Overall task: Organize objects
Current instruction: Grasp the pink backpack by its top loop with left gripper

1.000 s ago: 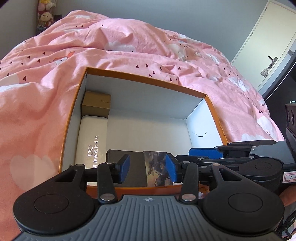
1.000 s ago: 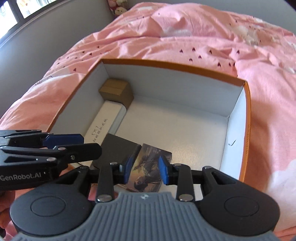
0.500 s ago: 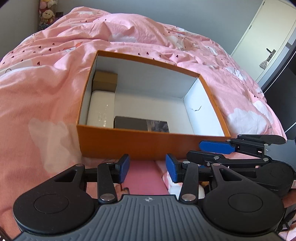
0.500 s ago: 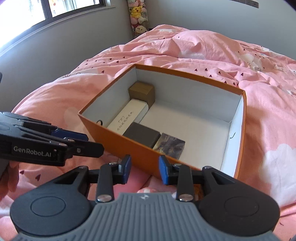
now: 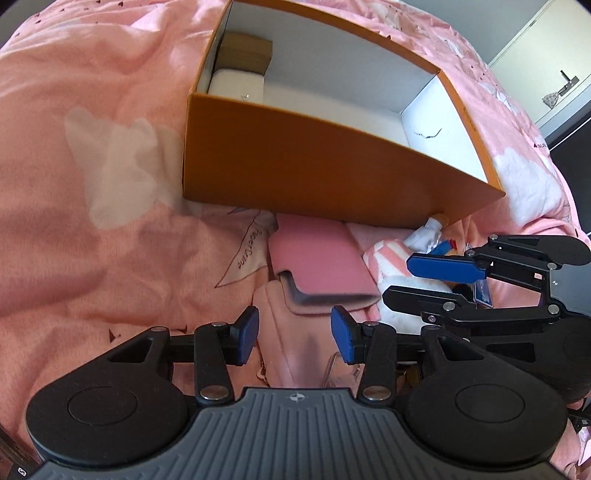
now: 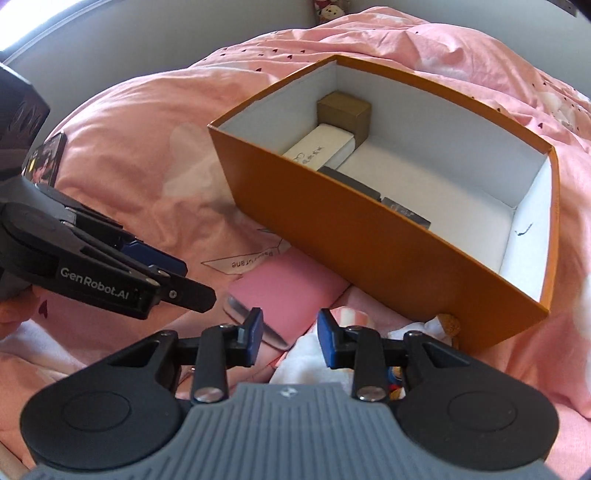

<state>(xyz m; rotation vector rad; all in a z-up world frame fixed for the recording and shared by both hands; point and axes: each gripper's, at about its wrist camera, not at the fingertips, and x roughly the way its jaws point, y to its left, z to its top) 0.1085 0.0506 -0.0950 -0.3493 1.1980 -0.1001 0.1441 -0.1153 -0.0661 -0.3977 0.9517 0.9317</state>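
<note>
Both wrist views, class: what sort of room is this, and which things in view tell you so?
Most likely a bedroom: a pink duvet printed with hearts covers a bed, soft toys sit by the wall, and a door stands beyond.

Box (image 6: 373, 243): matt orange cardboard, white paper lining. Duvet (image 5: 92, 206): soft pink cloth. Gripper pads (image 5: 246, 334): matt blue plastic.

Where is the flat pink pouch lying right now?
The flat pink pouch lies on the pink duvet, just outside the orange cardboard box's near wall, ahead of the left gripper.
</note>
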